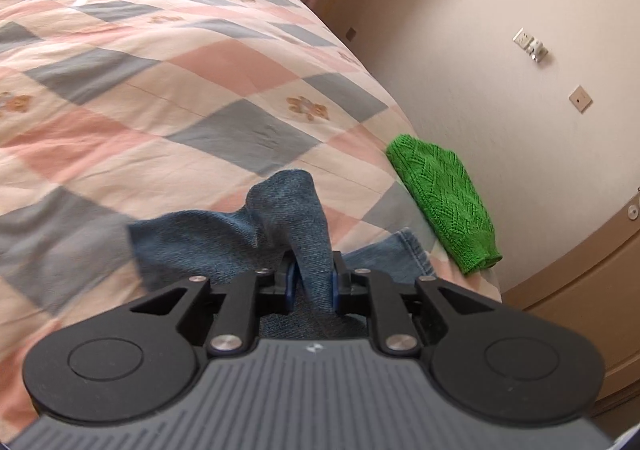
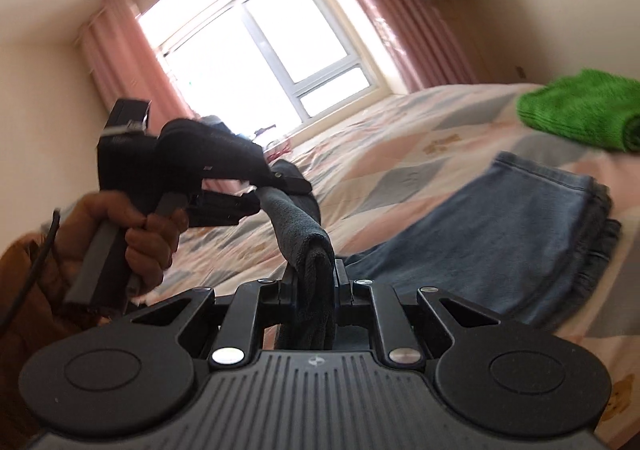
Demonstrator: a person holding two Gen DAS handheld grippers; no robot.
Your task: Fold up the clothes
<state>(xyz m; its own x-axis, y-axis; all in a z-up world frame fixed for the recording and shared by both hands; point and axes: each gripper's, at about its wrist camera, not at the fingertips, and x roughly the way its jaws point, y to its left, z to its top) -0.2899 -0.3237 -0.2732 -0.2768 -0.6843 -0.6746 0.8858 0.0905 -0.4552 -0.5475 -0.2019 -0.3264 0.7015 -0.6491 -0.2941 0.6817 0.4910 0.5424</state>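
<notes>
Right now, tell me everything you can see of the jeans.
The jeans are blue denim, faded paler toward a stitched hem, and look soft and heavy. Part lies spread on the checked bedspread, near a folded green knit but apart from it. One edge is lifted and bunched into a rope-like roll strung between the two grippers: the left hand-held gripper and the right hand-held gripper are each shut on that fabric.
</notes>
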